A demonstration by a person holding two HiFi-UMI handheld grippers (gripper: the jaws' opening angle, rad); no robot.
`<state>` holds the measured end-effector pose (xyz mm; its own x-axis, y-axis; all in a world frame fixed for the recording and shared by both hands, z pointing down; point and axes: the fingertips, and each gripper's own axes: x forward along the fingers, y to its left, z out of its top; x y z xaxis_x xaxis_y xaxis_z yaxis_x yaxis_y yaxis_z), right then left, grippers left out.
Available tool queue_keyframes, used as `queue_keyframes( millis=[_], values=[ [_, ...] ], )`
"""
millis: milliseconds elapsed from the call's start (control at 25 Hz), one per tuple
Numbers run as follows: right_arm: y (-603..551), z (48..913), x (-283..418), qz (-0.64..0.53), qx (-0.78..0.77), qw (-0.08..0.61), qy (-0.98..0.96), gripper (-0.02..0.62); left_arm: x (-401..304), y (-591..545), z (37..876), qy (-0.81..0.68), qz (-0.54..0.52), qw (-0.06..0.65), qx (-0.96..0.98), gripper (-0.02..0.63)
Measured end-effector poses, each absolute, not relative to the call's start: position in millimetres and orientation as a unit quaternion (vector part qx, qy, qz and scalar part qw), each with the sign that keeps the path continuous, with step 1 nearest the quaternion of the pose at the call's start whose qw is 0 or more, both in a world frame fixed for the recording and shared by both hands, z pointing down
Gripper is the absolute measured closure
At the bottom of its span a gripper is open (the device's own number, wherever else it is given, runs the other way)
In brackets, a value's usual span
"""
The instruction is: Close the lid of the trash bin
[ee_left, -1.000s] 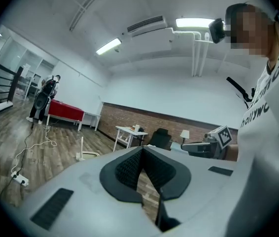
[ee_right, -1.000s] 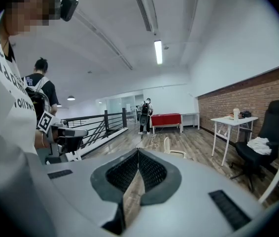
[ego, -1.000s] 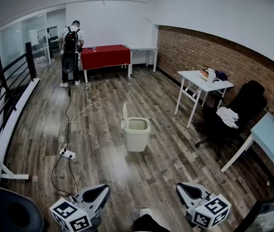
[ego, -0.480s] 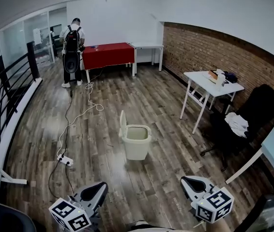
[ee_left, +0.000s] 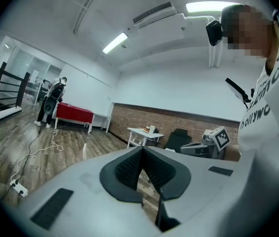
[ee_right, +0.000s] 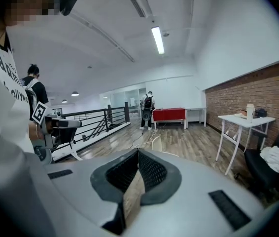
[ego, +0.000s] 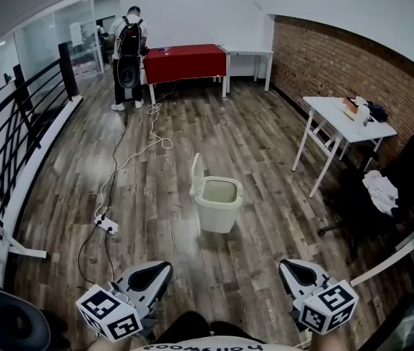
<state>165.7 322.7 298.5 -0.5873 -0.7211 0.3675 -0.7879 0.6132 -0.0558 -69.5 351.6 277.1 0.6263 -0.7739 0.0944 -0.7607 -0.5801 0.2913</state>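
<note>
Wood-plank floor (ego: 156, 218): the cream trash bin (ego: 219, 212) is being shown standing on it at the centre of the head view, well apart from both grippers.
Change: against the pictures of a second and half a second ago, the bin is being seen slightly larger and a little further right, and the red table (ego: 185, 61) is being carried rightward along the top edge.
Meaning for the task: the bin is judged to be being approached; the lid (ego: 195, 174) is not yet being touched.
Jaws, left gripper (ego: 159, 271): at lower left, being held together with nothing between them.
Jaws, right gripper (ego: 289, 268): at lower right, likewise being held together and empty.
Bin axis: the long axis is being kept upright, the mouth facing upward.
Lid pointing: it is being held near-vertical at the bin's left rim, its inner face turned rightward over the opening; a swing down to the right is judged to be needed.
</note>
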Motion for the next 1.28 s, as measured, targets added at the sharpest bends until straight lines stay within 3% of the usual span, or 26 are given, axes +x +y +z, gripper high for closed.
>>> queue_keyframes(
  millis=[560, 1280],
  values=[
    [269.9, 336.6, 206.7, 0.173, 0.469, 0.156, -0.852, 0.586, -44.0, 262.2, 301.2, -0.403, -0.006, 0.195, 0.894, 0.600],
    [48.8, 324.0, 123.0, 0.181, 0.477, 0.178, -0.841, 0.586, -101.9, 21.6, 311.3, -0.364, -0.006, 0.245, 0.899, 0.600]
  ],
)
